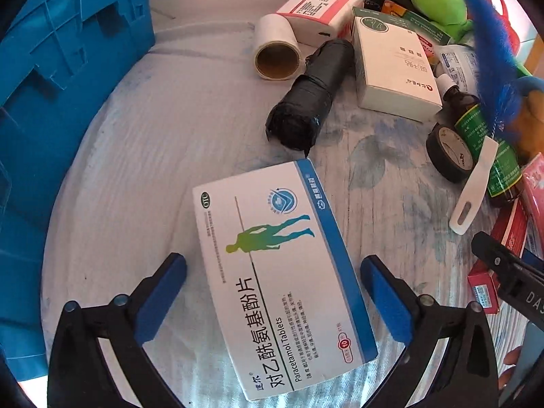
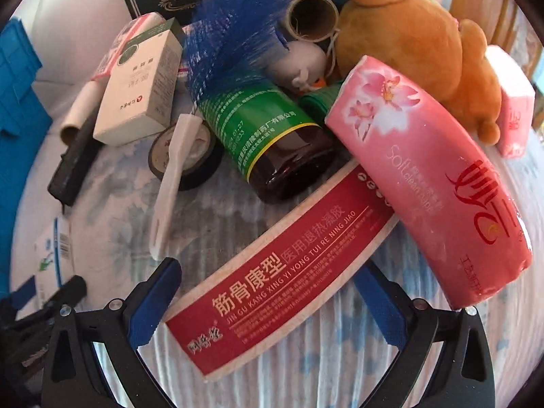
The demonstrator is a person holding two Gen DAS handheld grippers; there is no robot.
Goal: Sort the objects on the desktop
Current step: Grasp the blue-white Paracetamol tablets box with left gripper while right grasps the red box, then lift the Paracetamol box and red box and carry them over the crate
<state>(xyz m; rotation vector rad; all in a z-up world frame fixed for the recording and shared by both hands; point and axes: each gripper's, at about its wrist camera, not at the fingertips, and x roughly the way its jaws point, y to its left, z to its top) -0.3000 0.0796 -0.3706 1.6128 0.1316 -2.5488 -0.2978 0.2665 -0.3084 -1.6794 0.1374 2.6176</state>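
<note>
In the left wrist view, a white and blue paracetamol box [image 1: 278, 278] lies on the cloth between the fingers of my open left gripper [image 1: 272, 299]; the pads stand apart from its sides. In the right wrist view, a long red medicine box [image 2: 282, 282] lies between the fingers of my open right gripper [image 2: 268, 306], with one end under a pink tissue pack [image 2: 431, 183]. The right pad is partly hidden behind the red box. The right gripper also shows at the right edge of the left wrist view [image 1: 510, 272].
A blue crate [image 1: 51, 102] stands on the left. Beyond lie a black roll [image 1: 312, 95], label roll [image 1: 277, 47], white box [image 1: 391, 64], brown bottle [image 2: 272, 136], black tape [image 2: 190, 156], white spatula [image 2: 170, 183], blue feather duster [image 2: 238, 23], orange plush [image 2: 418, 44] and green plush [image 1: 438, 0].
</note>
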